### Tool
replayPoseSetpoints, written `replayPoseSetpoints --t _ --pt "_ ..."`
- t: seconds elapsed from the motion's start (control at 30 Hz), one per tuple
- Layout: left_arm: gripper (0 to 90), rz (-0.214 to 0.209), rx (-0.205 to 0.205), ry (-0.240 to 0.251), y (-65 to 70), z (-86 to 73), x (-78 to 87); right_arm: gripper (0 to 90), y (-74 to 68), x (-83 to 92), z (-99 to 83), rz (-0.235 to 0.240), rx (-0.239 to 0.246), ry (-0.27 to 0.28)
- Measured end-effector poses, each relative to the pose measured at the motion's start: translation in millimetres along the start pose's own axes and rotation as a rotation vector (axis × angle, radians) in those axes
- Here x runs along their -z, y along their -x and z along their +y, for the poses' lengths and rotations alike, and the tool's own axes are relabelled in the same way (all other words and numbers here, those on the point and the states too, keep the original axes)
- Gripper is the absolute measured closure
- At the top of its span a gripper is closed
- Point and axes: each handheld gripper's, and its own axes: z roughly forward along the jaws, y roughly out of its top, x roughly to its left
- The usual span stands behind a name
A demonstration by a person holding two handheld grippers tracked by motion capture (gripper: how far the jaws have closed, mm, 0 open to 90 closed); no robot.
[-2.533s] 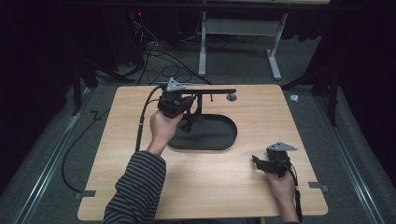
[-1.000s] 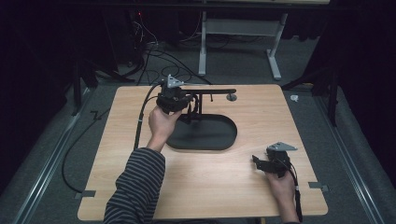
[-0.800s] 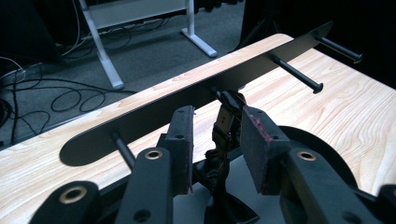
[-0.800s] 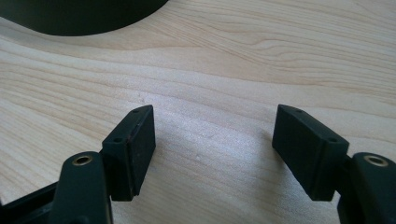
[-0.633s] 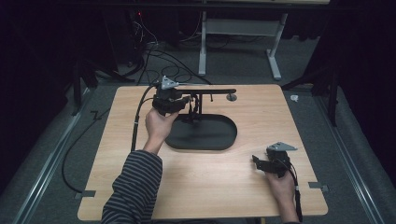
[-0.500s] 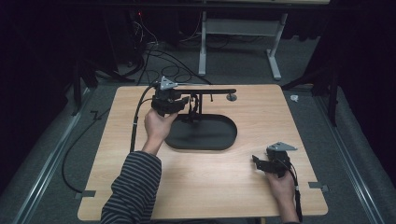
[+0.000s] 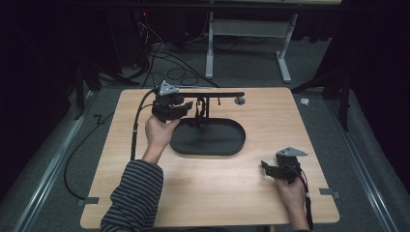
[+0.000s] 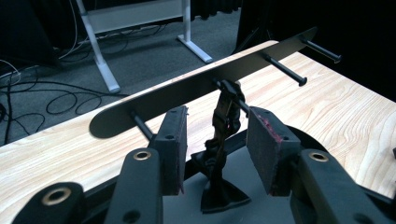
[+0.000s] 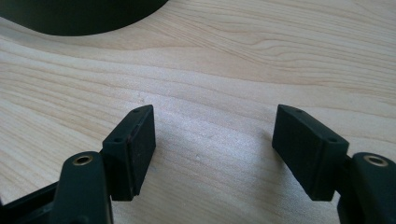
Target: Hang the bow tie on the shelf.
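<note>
- The black stand (image 7: pixel 208 137) sits mid-table, a little toward the far side: an oval base tray, a thin upright post (image 8: pixel 224 140) rising from it, and a long flat crossbar (image 8: pixel 201 84) on top with small pegs (image 8: pixel 282 70) sticking out toward the near side.
- The left gripper (image 7: pixel 169 107) hovers at the left end of that crossbar, above the left rim of the base. Its jaws have just been opening and now stand apart; in the left gripper view the post is seen through the gap between the pads, farther off, and nothing is pressed between them.
- Risk: the stand looks top-heavy on that slim post. If the left gripper pulls back at an angle, a pad (image 8: pixel 175 149) could catch a peg or the bar and tip or swing the whole piece.
- Risk: the jaws are only partly spread, so there is little room on either side; a sideways drift could knock the post.
- Risk: the thick cable (image 7: pixel 138 125) trailing from the left gripper runs along the left of the table (image 7: pixel 217 193) and could drag across the base rim.
- The right gripper (image 7: pixel 278 169) rests low at the near right, well apart from the stand, jaws wide and empty over bare wood. It gives no steadying hold, so any nudge to the stand goes unchecked.
</note>
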Motion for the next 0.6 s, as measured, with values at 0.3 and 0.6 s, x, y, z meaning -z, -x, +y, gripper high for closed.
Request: replayPoseSetpoints --t 0.3,0.6 --pt "57.4 -0.002 0.008 0.009 -1.0 -7.2 12.0 31.3 -0.1 0.0 0.0 0.0 0.0 0.0" --pt "56.2 -0.002 0.015 0.017 -2.9 -12.0 20.5 31.3 0.0 0.0 0.0 0.0 0.0 0.0"
